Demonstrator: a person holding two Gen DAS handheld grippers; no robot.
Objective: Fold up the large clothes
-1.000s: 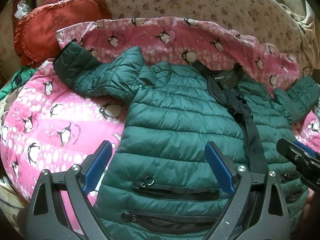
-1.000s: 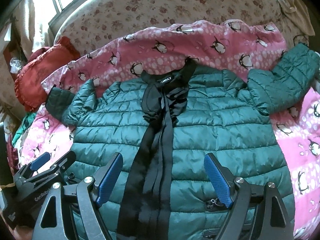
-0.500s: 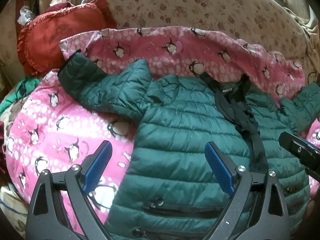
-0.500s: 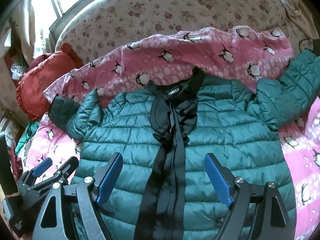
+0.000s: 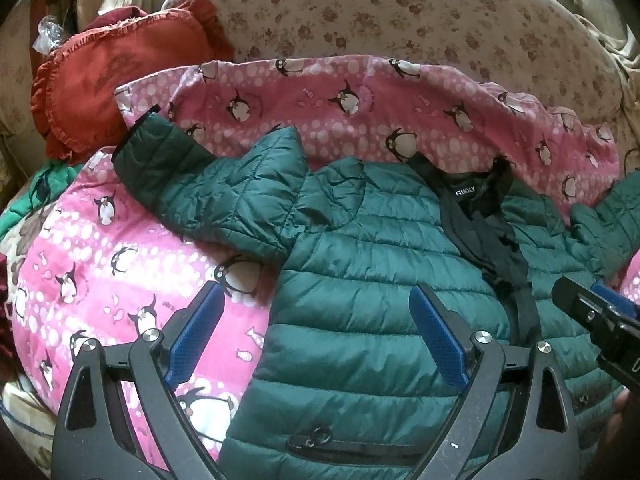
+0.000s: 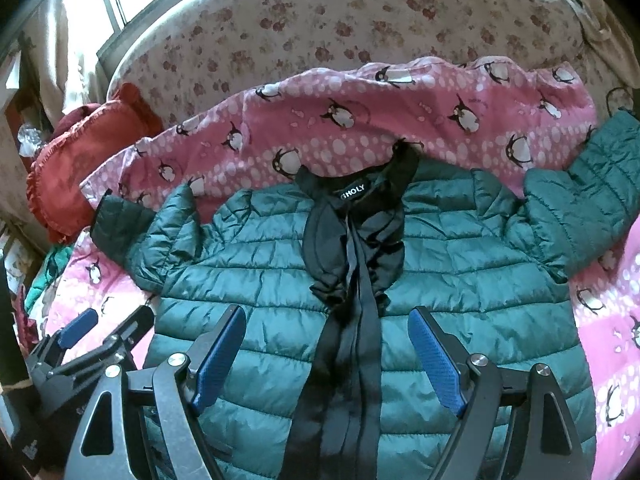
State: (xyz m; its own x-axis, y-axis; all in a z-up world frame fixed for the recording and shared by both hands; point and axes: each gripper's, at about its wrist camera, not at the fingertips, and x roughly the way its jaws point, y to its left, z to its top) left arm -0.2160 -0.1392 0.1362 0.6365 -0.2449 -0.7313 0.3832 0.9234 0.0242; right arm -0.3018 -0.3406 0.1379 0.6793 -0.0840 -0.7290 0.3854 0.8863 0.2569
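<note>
A dark green quilted jacket (image 5: 380, 280) lies front-up and spread flat on a pink penguin blanket (image 5: 120, 248). Its black collar and zipper band (image 6: 352, 280) run down the middle. Its left sleeve (image 5: 208, 184) lies out to the left, its right sleeve (image 6: 592, 196) out to the right. My left gripper (image 5: 316, 332) is open and empty, above the jacket's left side edge. My right gripper (image 6: 328, 352) is open and empty, above the zipper band at mid-chest. Each gripper shows in the other's view: the left one (image 6: 100, 332), the right one (image 5: 592, 316).
A red ruffled cushion (image 5: 112, 76) lies at the back left. A floral sofa back (image 6: 360, 16) curves behind the blanket. Green cloth (image 5: 36, 188) sits at the far left edge. A pocket zipper with a ring pull (image 5: 320, 436) is near the jacket's hem.
Both grippers have moved forward along the jacket towards the collar. The hem and pockets have slid down out of view. The left gripper has also shifted left. The jaws stay open.
</note>
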